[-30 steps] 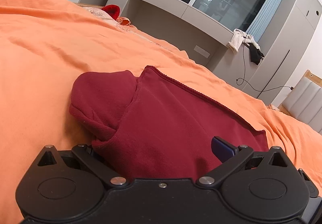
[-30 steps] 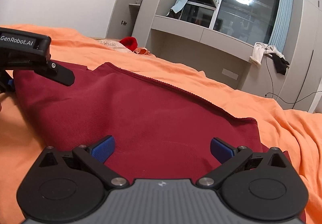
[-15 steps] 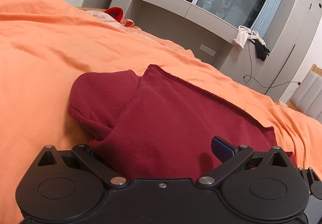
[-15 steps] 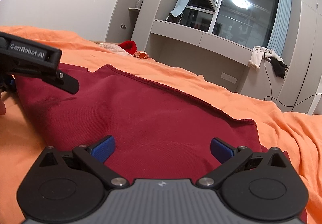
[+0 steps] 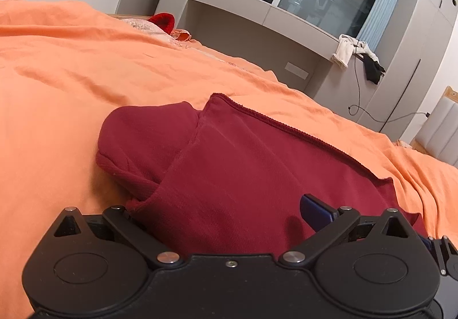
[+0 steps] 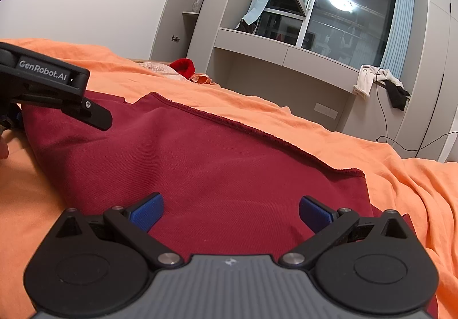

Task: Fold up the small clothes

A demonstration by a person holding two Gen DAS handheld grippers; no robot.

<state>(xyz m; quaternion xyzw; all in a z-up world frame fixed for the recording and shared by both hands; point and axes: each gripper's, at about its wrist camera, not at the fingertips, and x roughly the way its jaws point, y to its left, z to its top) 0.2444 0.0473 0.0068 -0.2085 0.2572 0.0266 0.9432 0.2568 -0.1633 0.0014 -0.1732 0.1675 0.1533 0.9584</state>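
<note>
An orange bedspread (image 5: 86,84) fills most of both views, rumpled into soft ridges, and everything else can be placed against it. Beyond its far edge stands a grey built-in wall unit (image 6: 286,72) with a dark window (image 6: 343,18) above a recessed ledge; a white cloth (image 6: 365,82) and a black cloth (image 6: 396,94) hang off the ledge's right end, with a thin cable trailing down below them. On the bedspread's near part lies the dark red garment (image 6: 214,164), spread fairly flat, its ribbed hem running along the far side; in the left wrist view its left portion is bunched into a rounded fold (image 5: 143,135). At the bedspread's far end, near the wall unit, sits a small bright red item (image 6: 183,67). The right gripper (image 6: 230,211) rests low over the garment's near edge with both blue pads spread wide apart and cloth lying between them, not pinched. The left gripper (image 5: 223,213) is at the garment's left near edge; red fabric drapes over its left finger, hiding it, so only the right blue pad (image 5: 313,211) shows, and the jaws look spread wide.
</note>
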